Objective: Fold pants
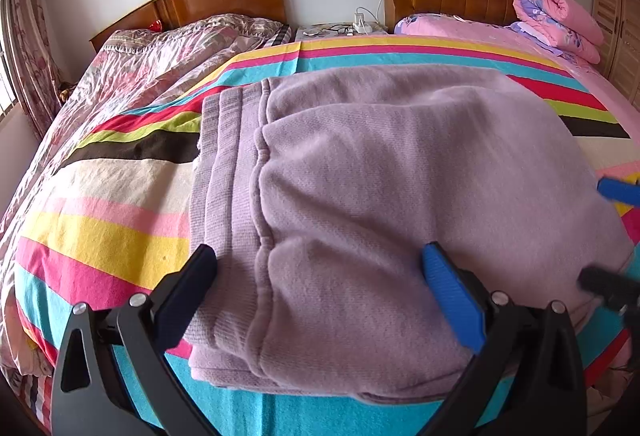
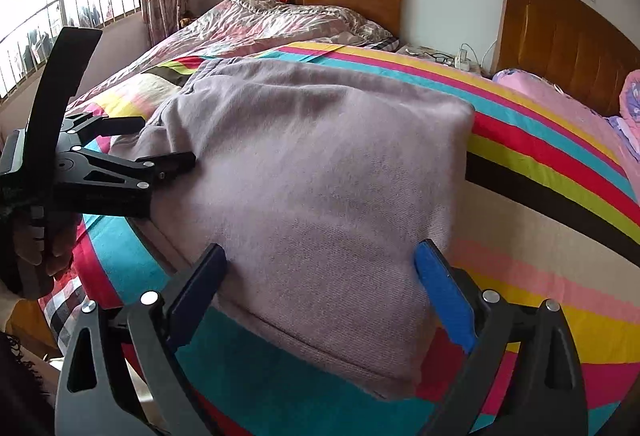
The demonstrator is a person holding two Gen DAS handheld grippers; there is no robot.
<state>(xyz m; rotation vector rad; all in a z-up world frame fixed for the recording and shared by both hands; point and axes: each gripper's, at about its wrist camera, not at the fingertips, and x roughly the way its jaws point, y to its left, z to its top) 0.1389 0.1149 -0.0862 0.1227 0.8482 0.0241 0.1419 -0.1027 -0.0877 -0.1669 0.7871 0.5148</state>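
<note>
Lilac pants [image 1: 380,195] lie folded into a thick stack on the striped bed sheet [image 1: 108,228], with the waistband layers at the stack's left side. My left gripper [image 1: 320,260] is open, its fingers spread over the near edge of the stack and nothing pinched between them. In the right wrist view the same pants [image 2: 320,171] appear as a smooth folded block. My right gripper [image 2: 320,258] is open over its near right corner. The left gripper [image 2: 167,139], held by a hand [image 2: 44,240], sits at the block's left edge. The right gripper [image 1: 592,234] shows at the left wrist view's right edge.
A second bed with a floral quilt [image 1: 160,47] adjoins on the left. Between the wooden headboards, a nightstand [image 1: 340,29] holds glasses and a charger. A rolled pink quilt [image 1: 556,15] lies at the far right. A barred window [image 2: 60,3] is at the left.
</note>
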